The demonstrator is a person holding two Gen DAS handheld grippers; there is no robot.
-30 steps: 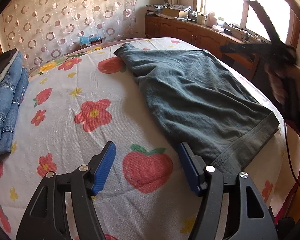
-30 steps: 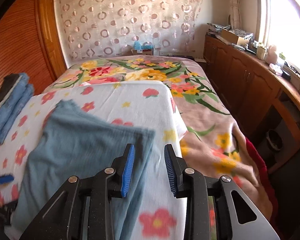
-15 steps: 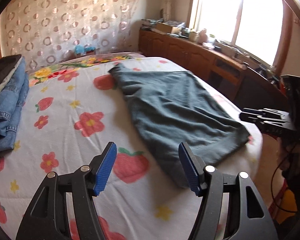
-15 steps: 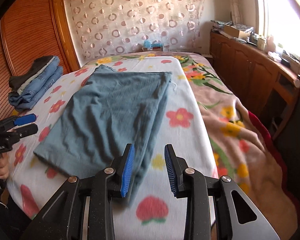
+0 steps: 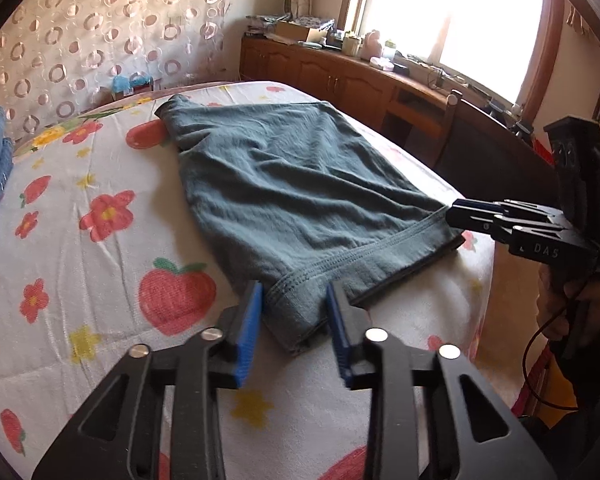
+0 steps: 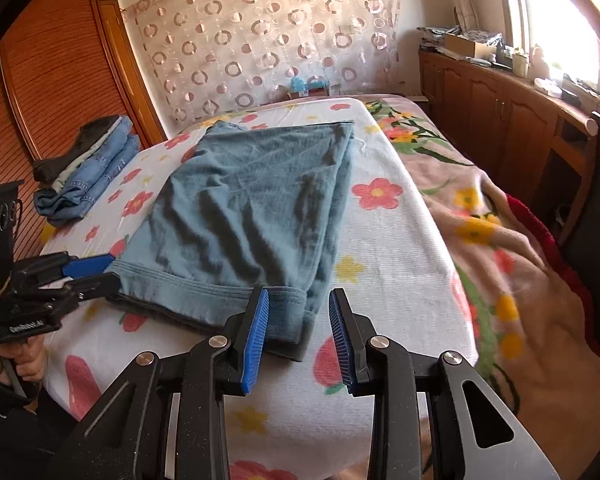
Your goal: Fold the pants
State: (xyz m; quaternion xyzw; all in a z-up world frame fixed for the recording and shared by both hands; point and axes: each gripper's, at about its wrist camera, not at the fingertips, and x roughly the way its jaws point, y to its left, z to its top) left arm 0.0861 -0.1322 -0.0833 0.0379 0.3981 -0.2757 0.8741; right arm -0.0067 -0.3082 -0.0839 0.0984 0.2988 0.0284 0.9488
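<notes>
Grey-blue pants (image 6: 252, 216) lie flat on the floral sheet (image 6: 384, 264). At their near hem the right gripper (image 6: 298, 336) straddles one corner, jaws apart; the left gripper (image 6: 90, 270) is closing at the hem's other corner. Folded jeans (image 6: 90, 178) sit beyond the pants, by the wardrobe (image 6: 52, 92).

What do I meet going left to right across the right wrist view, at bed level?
Left gripper → stack of jeans → pants → floral blanket → wooden cabinets.
</notes>
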